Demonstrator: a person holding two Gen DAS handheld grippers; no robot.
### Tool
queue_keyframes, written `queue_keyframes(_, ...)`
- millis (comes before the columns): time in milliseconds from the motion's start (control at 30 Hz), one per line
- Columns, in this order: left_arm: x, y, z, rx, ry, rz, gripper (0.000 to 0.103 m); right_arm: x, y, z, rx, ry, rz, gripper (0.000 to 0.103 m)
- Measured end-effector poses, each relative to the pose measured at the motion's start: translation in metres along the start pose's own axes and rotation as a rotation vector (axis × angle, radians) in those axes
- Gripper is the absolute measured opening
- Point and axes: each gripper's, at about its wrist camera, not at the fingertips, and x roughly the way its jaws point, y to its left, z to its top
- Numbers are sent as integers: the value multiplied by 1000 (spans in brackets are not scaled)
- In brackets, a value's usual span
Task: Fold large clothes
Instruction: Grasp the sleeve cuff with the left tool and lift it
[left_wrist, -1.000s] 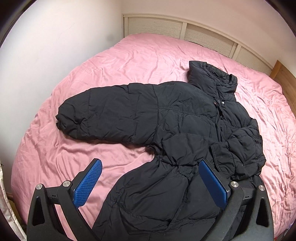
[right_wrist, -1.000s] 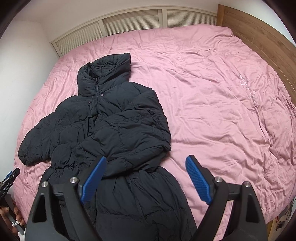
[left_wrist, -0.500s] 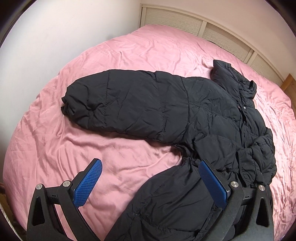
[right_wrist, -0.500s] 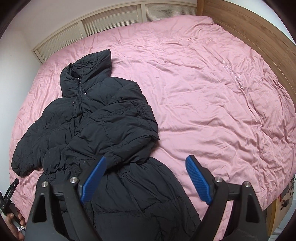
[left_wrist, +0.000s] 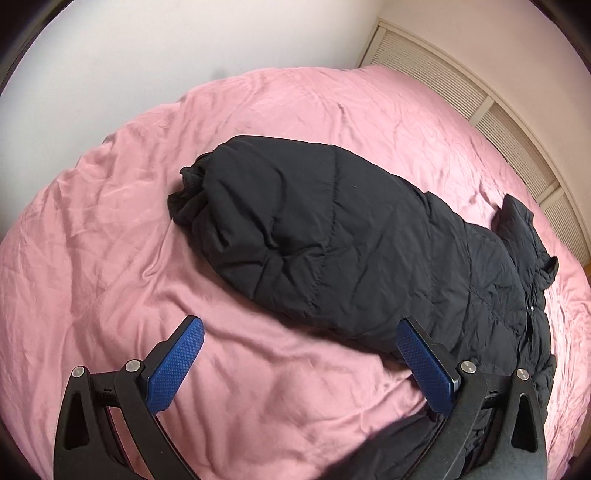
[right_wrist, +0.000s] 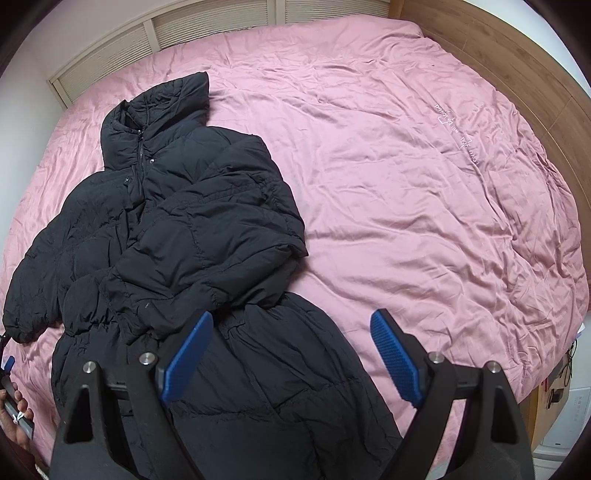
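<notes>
In the left wrist view, the left claw (left_wrist: 299, 354) hangs open and empty over the pink bed (left_wrist: 110, 258), just beside the outstretched sleeve (left_wrist: 295, 221) of the black coat (left_wrist: 461, 277).

In the right wrist view, the right claw (right_wrist: 291, 352) is also open, above the coat's lower part. One sleeve (right_wrist: 221, 240) already lies folded across the chest; the other sleeve and the body are left to fold.

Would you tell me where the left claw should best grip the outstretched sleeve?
Probably at the cuff, coming from the wall side with the left claw: the sleeve lies flat, and its bunched open end offers a thin edge to pinch.
</notes>
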Motion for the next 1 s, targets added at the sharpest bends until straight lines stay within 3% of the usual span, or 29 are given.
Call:
queue_keyframes(333, 43, 52, 35, -238, 7, -87, 102, 14, 18, -4, -53, 37, -19, 87)
queue_keyframes(633, 78, 75, 42, -392, 51, -165, 101, 13, 8, -6, -45, 42, -51, 87)
queue_keyframes(833, 85, 86, 40, -506, 53, -281, 76, 11, -1, -10, -29, 40, -56, 87)
queue_keyframes(900, 84, 84, 41, -507, 54, -307, 58, 13, -2, -12, -30, 43, -56, 87)
queue_keyframes(1000, 79, 79, 43, -489, 48, -329, 39, 14, -2, -14, -34, 46, -52, 87)
